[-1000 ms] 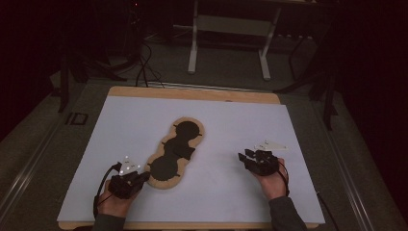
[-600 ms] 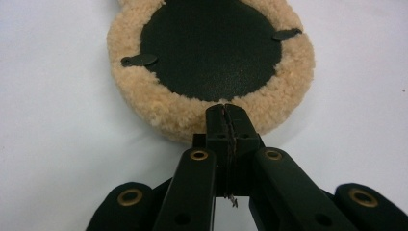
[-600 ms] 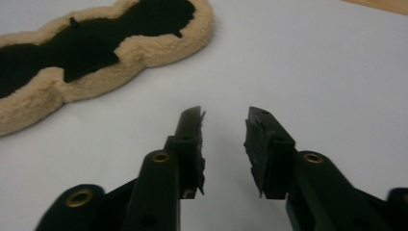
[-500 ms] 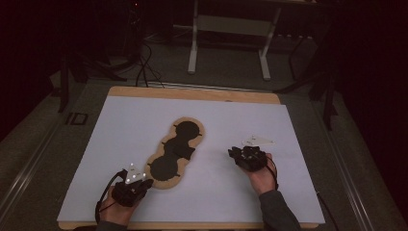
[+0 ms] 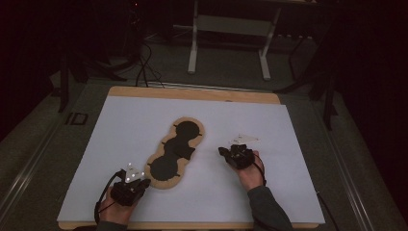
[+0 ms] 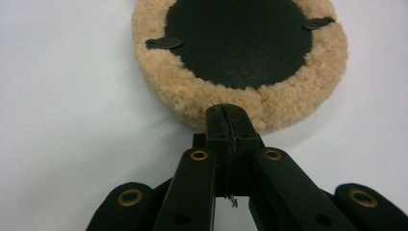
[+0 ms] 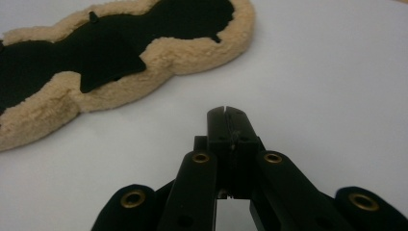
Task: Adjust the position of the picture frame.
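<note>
The surface [image 5: 308, 144] in front of you carries a white sheet that covers nearly all of it. A strip of bare wood [image 5: 192, 94] remains exposed along the far edge. A thin wooden edge also shows along the near side. Beyond the surface, note a dark floor [image 5: 231, 79]. A pale metal stand [image 5: 228, 29] with two upright legs rests on this floor. Black cables [image 5: 144, 67] lie on the floor to the left of the stand. A small dark rectangular frame [image 5: 76, 118] lies beside the left edge of the surface. The background above is too dark to read.
</note>
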Available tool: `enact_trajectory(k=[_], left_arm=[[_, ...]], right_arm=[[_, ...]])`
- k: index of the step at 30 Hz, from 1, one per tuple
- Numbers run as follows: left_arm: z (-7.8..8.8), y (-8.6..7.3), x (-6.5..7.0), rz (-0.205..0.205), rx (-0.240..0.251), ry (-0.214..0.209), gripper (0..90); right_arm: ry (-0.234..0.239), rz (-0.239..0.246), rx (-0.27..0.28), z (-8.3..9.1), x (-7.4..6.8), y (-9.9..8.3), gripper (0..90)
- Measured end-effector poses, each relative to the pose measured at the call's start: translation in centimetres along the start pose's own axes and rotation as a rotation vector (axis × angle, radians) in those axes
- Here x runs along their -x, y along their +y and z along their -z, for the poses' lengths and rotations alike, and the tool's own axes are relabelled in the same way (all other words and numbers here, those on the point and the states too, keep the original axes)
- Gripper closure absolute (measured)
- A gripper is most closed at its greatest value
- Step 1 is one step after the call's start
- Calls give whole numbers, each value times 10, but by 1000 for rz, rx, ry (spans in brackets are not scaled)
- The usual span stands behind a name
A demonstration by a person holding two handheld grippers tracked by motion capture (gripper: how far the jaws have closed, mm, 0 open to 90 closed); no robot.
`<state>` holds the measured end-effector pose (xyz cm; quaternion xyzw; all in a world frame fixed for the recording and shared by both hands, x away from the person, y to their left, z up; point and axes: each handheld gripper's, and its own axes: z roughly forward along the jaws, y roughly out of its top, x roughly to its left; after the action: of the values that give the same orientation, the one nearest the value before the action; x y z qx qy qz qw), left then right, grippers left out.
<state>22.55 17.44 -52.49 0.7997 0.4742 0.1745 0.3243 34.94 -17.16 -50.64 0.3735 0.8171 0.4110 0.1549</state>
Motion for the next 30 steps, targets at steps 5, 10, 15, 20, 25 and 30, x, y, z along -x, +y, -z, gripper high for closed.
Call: enact_trajectory(k=[5, 10, 15, 20, 25, 30], left_arm=[[0, 1, 2, -20, -5, 22, 900], [0, 1, 3, -28, -8, 32, 900], [-1, 1, 4, -28, -9, 38, 900], [-1, 1, 4, -26, -8, 42, 900], [-1, 2, 6, -40, -11, 64, 900], [-11, 3, -1, -16, -86, 158, 900]], right_arm=[[18, 17, -7, -12, -8, 9, 900], [48, 20, 0, -26, -22, 23, 900], [65, 36, -10, -41, -35, 31, 899], [66, 37, -19, -50, -41, 35, 899], [73, 17, -18, -54, -40, 38, 898], [77, 11, -29, -57, -39, 40, 893]])
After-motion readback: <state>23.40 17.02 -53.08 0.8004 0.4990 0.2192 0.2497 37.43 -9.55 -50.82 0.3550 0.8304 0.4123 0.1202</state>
